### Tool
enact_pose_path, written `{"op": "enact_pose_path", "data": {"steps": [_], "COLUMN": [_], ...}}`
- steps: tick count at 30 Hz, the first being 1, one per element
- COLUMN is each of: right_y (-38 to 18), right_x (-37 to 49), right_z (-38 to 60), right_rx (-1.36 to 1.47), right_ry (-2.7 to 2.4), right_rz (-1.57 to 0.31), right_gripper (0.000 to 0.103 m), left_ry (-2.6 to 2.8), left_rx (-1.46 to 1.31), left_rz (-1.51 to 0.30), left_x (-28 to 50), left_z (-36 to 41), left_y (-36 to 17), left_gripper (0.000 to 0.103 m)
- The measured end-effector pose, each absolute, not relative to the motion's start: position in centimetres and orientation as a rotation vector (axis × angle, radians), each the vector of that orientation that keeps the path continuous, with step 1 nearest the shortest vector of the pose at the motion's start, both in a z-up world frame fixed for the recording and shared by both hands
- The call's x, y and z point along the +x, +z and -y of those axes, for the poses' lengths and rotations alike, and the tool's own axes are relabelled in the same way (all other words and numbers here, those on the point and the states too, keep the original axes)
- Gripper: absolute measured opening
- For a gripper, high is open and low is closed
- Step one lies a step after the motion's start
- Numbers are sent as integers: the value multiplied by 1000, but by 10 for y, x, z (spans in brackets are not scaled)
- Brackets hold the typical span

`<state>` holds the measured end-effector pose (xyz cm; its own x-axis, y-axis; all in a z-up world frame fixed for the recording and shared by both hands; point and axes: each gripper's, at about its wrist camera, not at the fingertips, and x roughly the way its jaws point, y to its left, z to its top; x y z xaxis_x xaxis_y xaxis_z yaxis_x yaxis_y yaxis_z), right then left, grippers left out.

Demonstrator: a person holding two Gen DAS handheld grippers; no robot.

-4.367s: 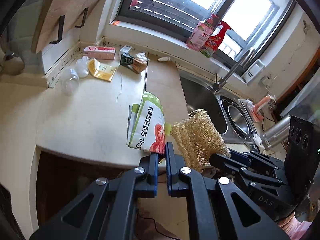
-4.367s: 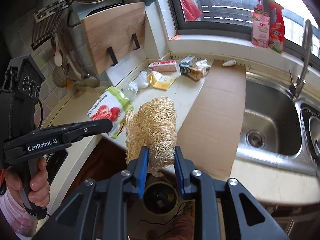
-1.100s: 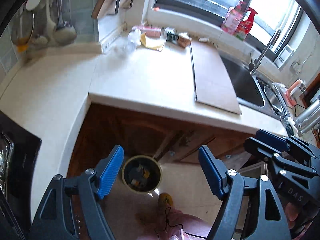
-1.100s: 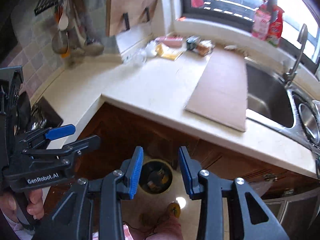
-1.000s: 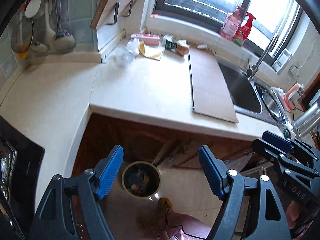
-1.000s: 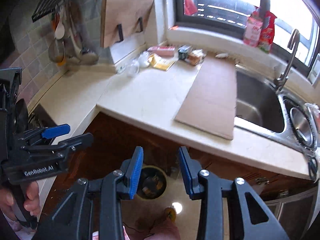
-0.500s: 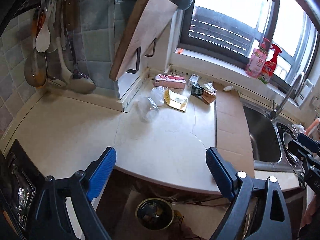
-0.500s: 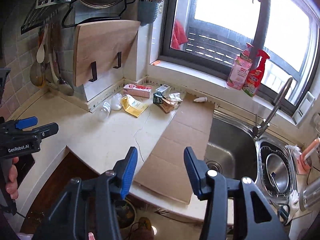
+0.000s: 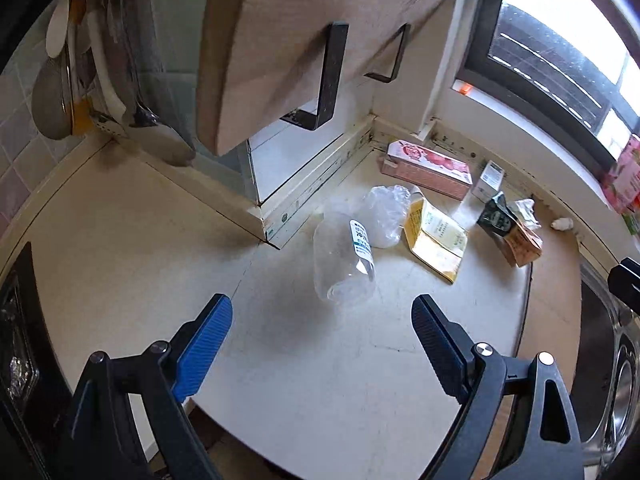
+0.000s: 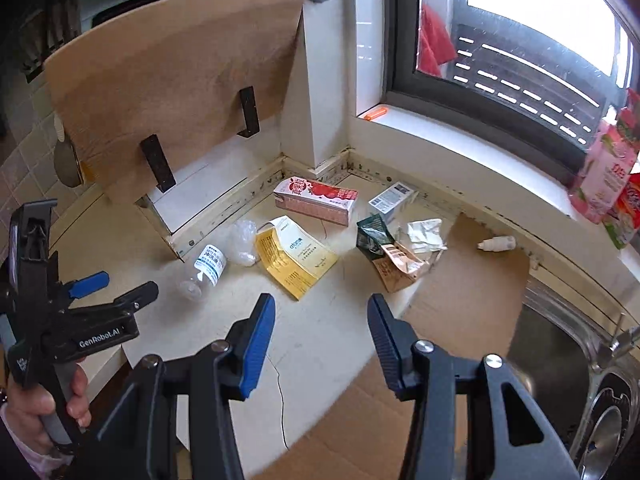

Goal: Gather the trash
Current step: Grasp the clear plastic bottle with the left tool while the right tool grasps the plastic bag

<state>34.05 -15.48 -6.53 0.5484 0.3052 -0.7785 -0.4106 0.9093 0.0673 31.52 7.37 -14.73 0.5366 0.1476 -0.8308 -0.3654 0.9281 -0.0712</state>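
Trash lies in the counter's back corner. A clear plastic bottle (image 9: 345,258) with a white label lies on its side, also in the right wrist view (image 10: 203,269). Beside it are a crumpled clear wrapper (image 9: 383,216), a yellow pouch (image 9: 434,238) (image 10: 294,258), a pink carton (image 9: 426,168) (image 10: 316,199), a small white box (image 10: 391,199), a dark green and brown packet (image 10: 386,254) and a white dropper bottle (image 10: 496,244). My left gripper (image 9: 322,318) is open, just short of the clear bottle. My right gripper (image 10: 320,316) is open and empty, above the counter before the yellow pouch.
A wooden cutting board (image 10: 172,76) hangs on brackets over the corner. A cardboard sheet (image 10: 460,304) covers the counter by the steel sink (image 10: 560,360). Ladles (image 9: 64,80) hang on the tiled wall at left. Pink refill bags (image 10: 612,168) stand on the window sill.
Both grippers rose from the bin under the counter and moved forward to the corner trash. Both are empty and open; the loofah and tomato bag are gone from the counter.
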Motion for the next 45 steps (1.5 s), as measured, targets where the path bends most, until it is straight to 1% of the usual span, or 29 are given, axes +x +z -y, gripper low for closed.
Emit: {"op": "enact_pose_path", "data": {"steps": [4,9,10,12,16,17,19,23,33,42,43,44,45], "right_y": [-95,-121,-124,-129,-137,-140,-145,-153,-167,-187,-189,-192,-195], "right_x": [382,410,413,418,426,428,431,435,444,453,452,453,454], "right_z": [142,129,126,121,111,109,104,96,60,20,17,14,11], "right_rx": [-70,-18,-7,9,32,37,41,57,80,-11,-21,-32,-45], "right_ry": [478,522,537,561,602,611,623,646,700,652,649,648,647], "right_rz": [-956,-1009,-1012,-1013,-1018,-1022,-1028,-1037,-1024,-990,-988,-988,-995], "right_gripper": [48,49,48,49,49,49,49,49,49,48,43,34,28], "left_ry": [353,383,385,382,377,371,357,369,413,514,524,532,540], "left_rx": [-276,-257,-256,-262,-286,-295,-314,-315,-363,-369,-375,-381,-386], "left_rz": [-967,-987,-990,-999,-1032,-1044,-1062,-1043,-1053,-1000,-996,-993,-990], "left_x": [344,375,380,386,397,398,400,392,337,310,309,305,304], "left_z": [-76,-76,-76,-79,-83,-84,-86,-87,-99,-129,-134,-138,-141], "left_y": [-173,-194,-197,-201,-212,-216,-223,-227,-220,-201,-200,-199,-199], "left_gripper": [90,89,85,80,65,63,55,54,54,54,54,54,54]}}
